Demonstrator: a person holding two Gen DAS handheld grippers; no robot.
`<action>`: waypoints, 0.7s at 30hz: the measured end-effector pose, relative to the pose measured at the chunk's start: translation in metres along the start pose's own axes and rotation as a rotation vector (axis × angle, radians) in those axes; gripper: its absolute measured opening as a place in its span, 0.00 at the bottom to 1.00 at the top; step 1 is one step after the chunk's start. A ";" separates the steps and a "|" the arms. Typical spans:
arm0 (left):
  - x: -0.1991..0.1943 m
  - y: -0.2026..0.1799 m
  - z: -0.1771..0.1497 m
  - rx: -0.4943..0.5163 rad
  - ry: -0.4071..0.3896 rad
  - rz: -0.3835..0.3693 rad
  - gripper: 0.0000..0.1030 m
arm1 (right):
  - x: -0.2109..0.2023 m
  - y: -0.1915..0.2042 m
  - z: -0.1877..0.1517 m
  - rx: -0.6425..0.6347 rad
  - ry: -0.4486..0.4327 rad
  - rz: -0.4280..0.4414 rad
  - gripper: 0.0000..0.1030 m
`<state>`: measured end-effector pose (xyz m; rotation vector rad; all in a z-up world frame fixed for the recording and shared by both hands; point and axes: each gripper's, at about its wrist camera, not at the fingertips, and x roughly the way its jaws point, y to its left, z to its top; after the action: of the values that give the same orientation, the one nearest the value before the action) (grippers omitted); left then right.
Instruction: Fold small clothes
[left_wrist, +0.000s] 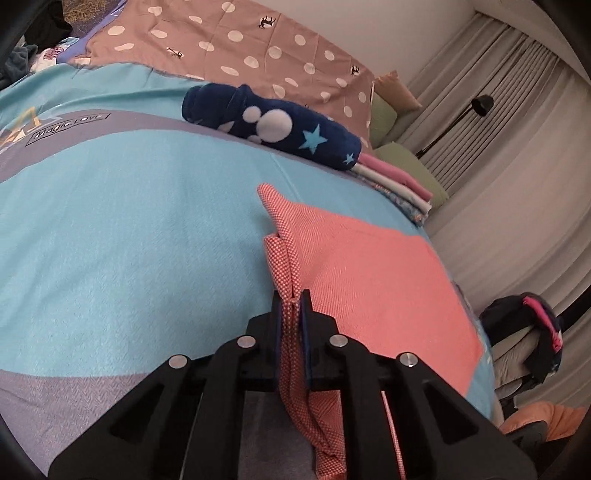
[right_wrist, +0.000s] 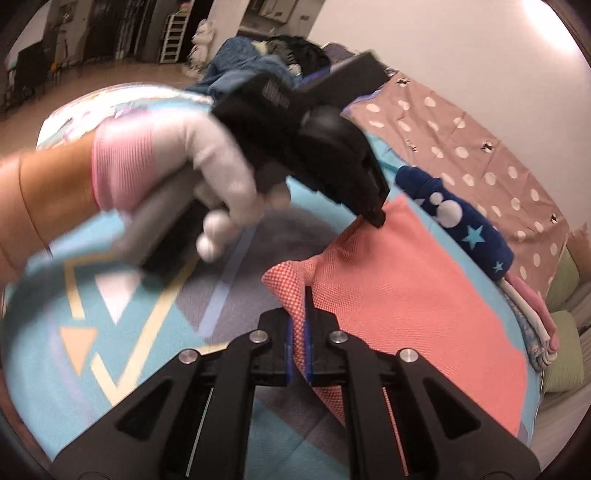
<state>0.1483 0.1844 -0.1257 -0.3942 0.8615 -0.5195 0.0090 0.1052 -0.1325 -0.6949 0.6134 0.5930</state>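
Coral cloth (left_wrist: 373, 266) pinched between both grippers' jaws, left (left_wrist: 291, 295) and right (right_wrist: 300, 317), on bed (left_wrist: 129, 221).

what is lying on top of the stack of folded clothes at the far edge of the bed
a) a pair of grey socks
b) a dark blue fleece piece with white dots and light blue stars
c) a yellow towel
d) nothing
b: the dark blue fleece piece with white dots and light blue stars rests across the stack of folded clothes, beyond the pink cloth on the bed.
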 end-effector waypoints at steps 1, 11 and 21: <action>0.002 0.001 -0.001 0.003 -0.001 0.011 0.10 | 0.005 0.002 -0.004 -0.002 0.014 0.004 0.05; 0.024 0.004 0.009 -0.019 0.027 -0.011 0.48 | 0.008 0.025 -0.021 -0.093 0.026 -0.123 0.52; 0.047 -0.009 0.029 -0.003 0.053 -0.051 0.69 | 0.036 0.011 0.001 0.010 0.046 -0.158 0.31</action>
<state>0.1947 0.1535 -0.1322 -0.4072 0.9050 -0.5784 0.0258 0.1228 -0.1609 -0.7414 0.5979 0.4285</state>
